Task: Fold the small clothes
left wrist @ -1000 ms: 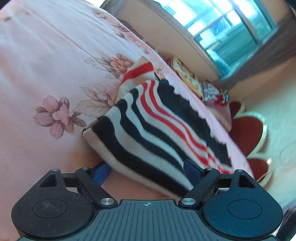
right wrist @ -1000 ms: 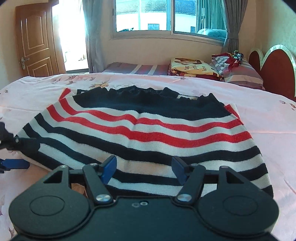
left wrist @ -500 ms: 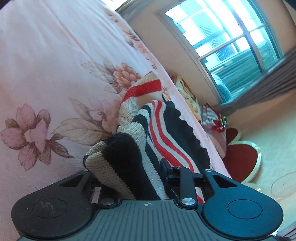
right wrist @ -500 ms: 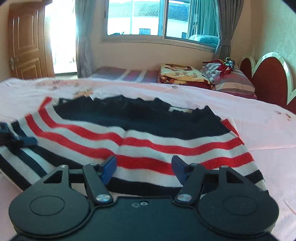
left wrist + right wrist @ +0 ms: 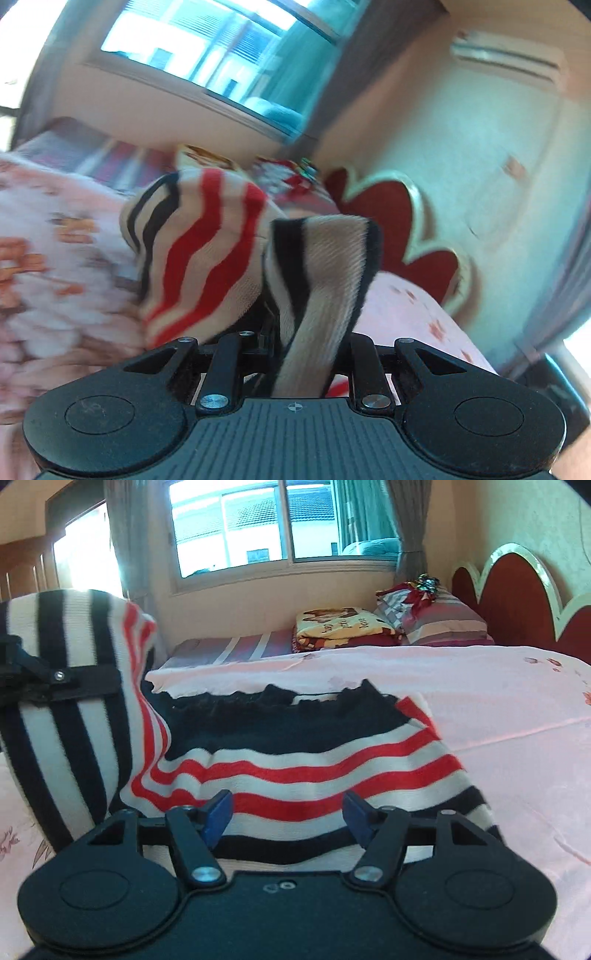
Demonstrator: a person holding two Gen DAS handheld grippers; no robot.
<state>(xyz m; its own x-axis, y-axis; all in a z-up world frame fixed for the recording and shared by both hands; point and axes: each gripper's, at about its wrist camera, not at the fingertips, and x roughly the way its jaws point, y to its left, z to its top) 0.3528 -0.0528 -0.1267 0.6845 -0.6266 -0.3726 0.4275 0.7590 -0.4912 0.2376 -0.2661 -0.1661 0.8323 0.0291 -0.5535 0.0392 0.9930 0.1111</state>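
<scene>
Striped sweater (image 5: 295, 775) spread on pink floral bed (image 5: 498, 709) — one side raised, pinched in closed left tongs (image 5: 303, 332); right tongs (image 5: 288, 812) gaping, empty. Window (image 5: 258, 528), red headboard (image 5: 517, 602) beyond.

A home bedroom: pink floral bed (image 5: 480, 701), red scalloped headboard (image 5: 517, 602), pillows (image 5: 443, 624) (curtained window (image 5: 258, 528) behind).

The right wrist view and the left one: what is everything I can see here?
striped knit garment: one, black, white, red; on the bed, left edge lifted.
bedsheet: one, pink floral; under the garment.
folded blanket: one, yellow and red; far side.
pillow: one, striped; by the headboard.
headboard: one, red; right.
window: one; back wall.
left hand-held gripper: black, shut on the garment.
right hand-held gripper: black, blue fingertips, open.
</scene>
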